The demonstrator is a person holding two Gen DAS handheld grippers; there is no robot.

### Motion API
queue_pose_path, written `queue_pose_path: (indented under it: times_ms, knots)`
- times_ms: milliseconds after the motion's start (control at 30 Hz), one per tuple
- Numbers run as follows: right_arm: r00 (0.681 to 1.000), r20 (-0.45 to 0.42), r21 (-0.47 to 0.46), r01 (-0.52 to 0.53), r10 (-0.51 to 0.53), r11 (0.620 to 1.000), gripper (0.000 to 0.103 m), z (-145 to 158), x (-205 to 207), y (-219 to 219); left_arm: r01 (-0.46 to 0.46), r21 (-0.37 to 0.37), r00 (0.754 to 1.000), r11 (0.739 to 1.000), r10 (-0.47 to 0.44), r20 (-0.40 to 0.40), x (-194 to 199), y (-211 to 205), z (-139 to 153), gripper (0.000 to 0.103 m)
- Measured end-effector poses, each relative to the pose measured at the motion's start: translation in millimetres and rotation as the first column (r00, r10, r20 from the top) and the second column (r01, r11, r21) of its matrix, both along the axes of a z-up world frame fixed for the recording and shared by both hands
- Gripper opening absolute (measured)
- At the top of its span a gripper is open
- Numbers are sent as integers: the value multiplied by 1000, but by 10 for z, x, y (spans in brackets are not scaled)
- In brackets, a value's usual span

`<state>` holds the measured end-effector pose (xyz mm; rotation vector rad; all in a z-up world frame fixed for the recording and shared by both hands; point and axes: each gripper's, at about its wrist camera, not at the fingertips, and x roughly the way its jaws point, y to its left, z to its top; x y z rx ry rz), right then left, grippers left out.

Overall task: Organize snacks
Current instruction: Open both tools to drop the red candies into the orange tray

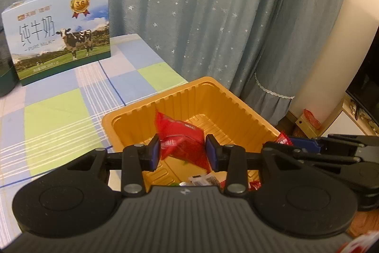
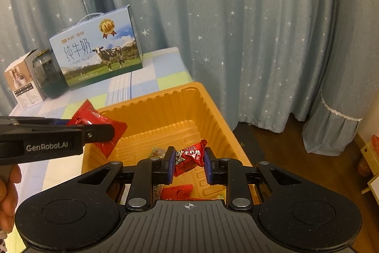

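Far left on my right wrist view: a white carton (image 2: pixel 22 84) and a dark jar (image 2: pixel 48 77), both missing from the left view. Next, the milk box (image 2: pixel 99 51) on the checked tabletop (image 1: pixel 59 110). My left claw (image 1: pixel 182 153) is clamped on a red snack packet (image 1: pixel 180 136) over the orange tray (image 2: pixel 213 110). My right claw (image 2: pixel 188 164) grips a small red candy (image 2: pixel 189 157) above the tray's loose snacks. Starred curtain (image 1: pixel 213 16) behind.
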<state>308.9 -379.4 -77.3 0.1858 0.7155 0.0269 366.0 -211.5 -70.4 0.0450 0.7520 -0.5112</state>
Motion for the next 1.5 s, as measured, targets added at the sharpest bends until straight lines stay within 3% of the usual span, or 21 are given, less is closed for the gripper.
queue_pose_path:
  times_ms: [100, 167, 1367, 1400, 1500]
  knots:
    - [1000, -7, 0, -3, 3, 1000, 25, -29, 18, 11, 6, 5, 1000, 1000, -6, -2, 45, -34, -19, 34]
    - [1000, -10, -1, -5, 5, 1000, 25, -40, 30, 14, 12, -4, 1000, 1000, -12, -5, 67, -40, -23, 41]
    - [997, 21, 42, -74, 73, 996, 25, 28, 293, 143, -31, 33, 999, 999, 30, 18, -117, 338, 34, 46]
    - [997, 25, 60, -79, 77, 995, 28, 19, 302, 129, -32, 32, 999, 999, 32, 17, -122, 346, 31, 46]
    - [999, 34, 129, -43, 39, 991, 69, 0, 308, 41, -40, 33, 999, 999, 39, 20, -152, 370, 37, 46]
